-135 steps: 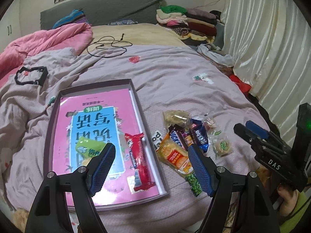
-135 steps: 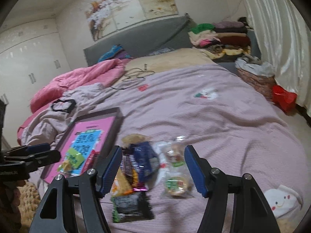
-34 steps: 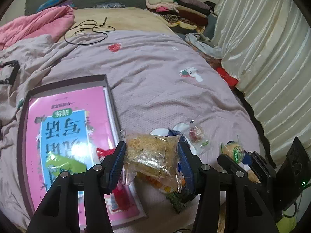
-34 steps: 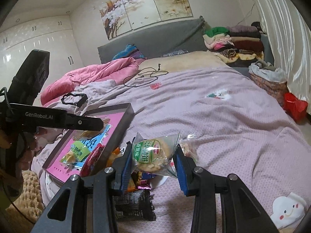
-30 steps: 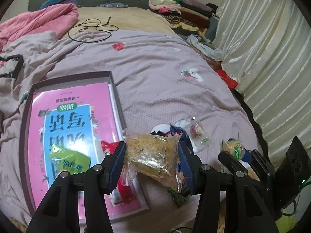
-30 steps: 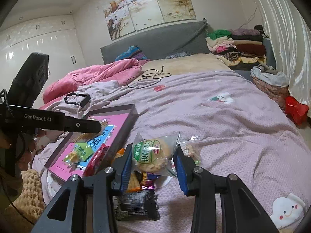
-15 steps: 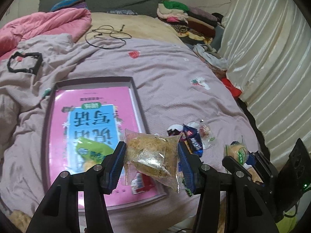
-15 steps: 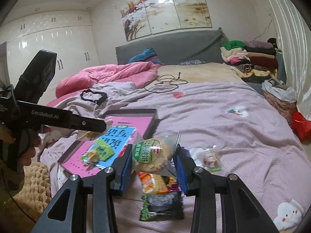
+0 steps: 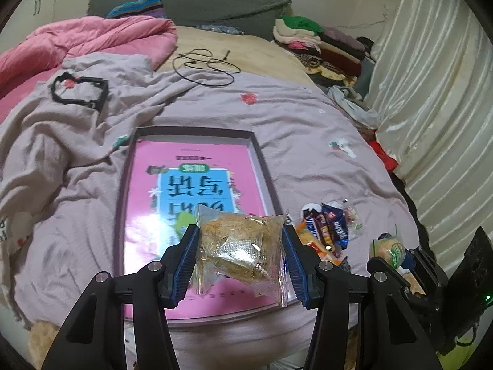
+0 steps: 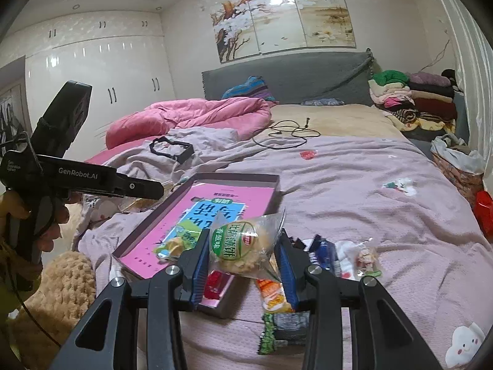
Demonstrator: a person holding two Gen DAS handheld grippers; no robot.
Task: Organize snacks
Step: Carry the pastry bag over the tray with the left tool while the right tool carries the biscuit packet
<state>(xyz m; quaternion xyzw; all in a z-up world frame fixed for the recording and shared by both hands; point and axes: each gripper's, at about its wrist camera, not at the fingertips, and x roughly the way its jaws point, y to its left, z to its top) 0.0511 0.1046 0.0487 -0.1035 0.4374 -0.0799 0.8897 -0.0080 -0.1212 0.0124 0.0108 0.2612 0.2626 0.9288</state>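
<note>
My left gripper is shut on a clear packet of golden crumbly pastry, held above the near end of the shallow pink-lined box. In the right wrist view my right gripper is shut on a round biscuit in a clear packet with a green label, hovering over the box's near right corner. A green packet and a red wrapper lie in the box. The loose snack pile sits on the bedspread right of the box.
A lilac bedspread covers the bed. A black frame and a black cable lie further back, a pink duvet beyond. Folded clothes are stacked at the back right. Curtains hang on the right.
Both grippers drifted left with their packets, from over the snack pile to over the box. The box has slid towards the middle of the left wrist view.
</note>
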